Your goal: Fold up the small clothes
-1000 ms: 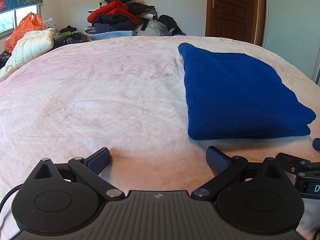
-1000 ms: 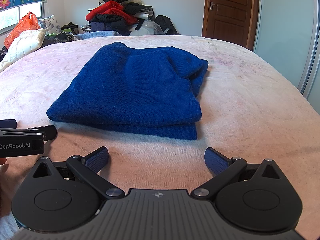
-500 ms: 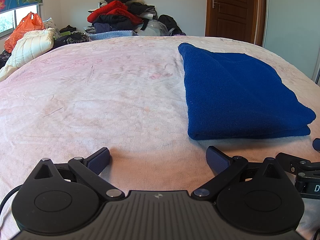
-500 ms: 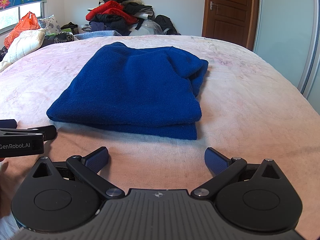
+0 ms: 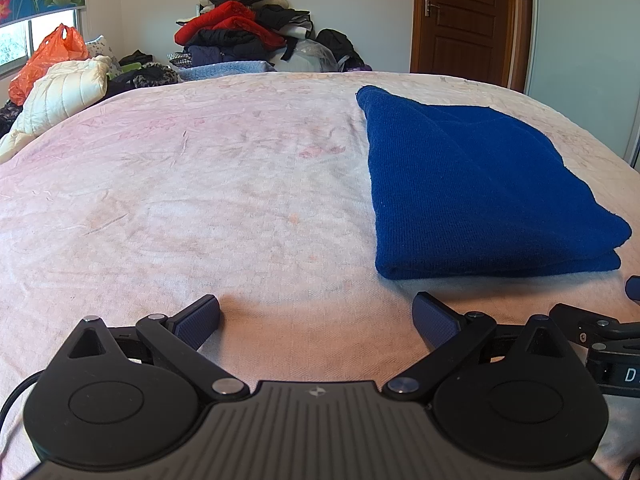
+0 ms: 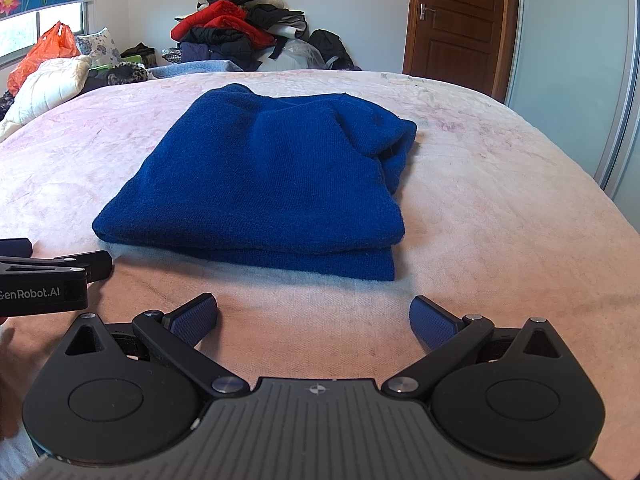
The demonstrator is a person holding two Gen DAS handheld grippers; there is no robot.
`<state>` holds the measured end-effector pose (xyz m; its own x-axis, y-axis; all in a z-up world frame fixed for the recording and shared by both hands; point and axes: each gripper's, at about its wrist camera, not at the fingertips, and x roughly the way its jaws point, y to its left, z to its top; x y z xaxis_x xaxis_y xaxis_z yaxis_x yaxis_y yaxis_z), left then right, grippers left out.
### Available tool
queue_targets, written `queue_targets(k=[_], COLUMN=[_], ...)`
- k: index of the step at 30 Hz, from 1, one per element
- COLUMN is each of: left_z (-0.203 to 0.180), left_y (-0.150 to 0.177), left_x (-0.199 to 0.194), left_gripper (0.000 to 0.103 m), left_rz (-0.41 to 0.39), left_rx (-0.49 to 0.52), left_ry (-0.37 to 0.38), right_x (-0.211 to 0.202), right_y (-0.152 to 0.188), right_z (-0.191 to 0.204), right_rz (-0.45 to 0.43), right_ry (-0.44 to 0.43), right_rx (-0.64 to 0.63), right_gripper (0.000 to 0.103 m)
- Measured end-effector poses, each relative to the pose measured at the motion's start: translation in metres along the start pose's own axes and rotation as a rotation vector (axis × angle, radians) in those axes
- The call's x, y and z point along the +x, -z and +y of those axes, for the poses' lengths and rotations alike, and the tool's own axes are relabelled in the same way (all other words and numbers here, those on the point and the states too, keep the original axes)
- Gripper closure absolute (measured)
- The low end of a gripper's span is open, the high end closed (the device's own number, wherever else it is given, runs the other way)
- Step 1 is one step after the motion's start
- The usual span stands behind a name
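We list a blue garment (image 6: 264,184), folded into a thick rectangle of at least two layers, lying flat on the pink bedspread (image 6: 500,208); in the right wrist view it fills the centre of the frame, its folded edge facing us, and in the left wrist view it sits at right of centre. We note the right gripper (image 6: 314,316) at the bottom of its own frame, blue pads (image 6: 430,320) spread wide, nothing between them, low over bare bedspread just short of the garment's near edge. We note the left gripper (image 5: 316,316) likewise at the bottom of its frame, pads (image 5: 198,318) spread apart and empty, over bare bedspread to the left of the garment and clear of it. Each tool shows in the other's view: the left one at the left edge of the right wrist view, the right one at the lower right edge of the left wrist view. Background items, upper part of both frames: a heap of clothes (image 5: 240,36), red and dark, at top centre against the wall; a white quilted item (image 5: 64,92) and an orange bag (image 5: 48,60) at upper left below a window; a brown door (image 5: 466,16) at upper right; a pale wardrobe panel (image 6: 568,48) at the right edge.
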<state>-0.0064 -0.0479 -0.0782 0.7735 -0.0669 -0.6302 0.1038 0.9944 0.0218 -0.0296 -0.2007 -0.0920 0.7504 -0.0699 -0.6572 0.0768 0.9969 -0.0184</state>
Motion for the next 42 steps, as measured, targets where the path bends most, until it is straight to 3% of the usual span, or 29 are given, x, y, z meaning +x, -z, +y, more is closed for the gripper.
queue_targets(k=[7,15,24,42], left_z=[-0.003,-0.001,0.001,-0.002], left_y=[-0.001,-0.013,-0.019,-0.018], left_x=[-0.006,-0.018,-0.036,-0.037], left_gripper=[0.000,0.000,0.000,0.000], left_rz=[0.025,0.124,0.115,0.118], left_rx=[0.020,0.015,0.007,0.023], left_ry=[0.015,0.043,0.010,-0.026], right_x=[-0.005,-0.024,-0.044,-0.045], right_y=[-0.005,-0.013,-0.021,-0.018], right_z=[0.004,0.003,0.005,0.009], right_rz=[0.050,0.057,0.029,0.042], right_ry=[0.009,-0.027,-0.033,-0.040], right_rx=[0.049,0.081,0.065,0.068], right_gripper=[0.000,0.001,0.001,0.001])
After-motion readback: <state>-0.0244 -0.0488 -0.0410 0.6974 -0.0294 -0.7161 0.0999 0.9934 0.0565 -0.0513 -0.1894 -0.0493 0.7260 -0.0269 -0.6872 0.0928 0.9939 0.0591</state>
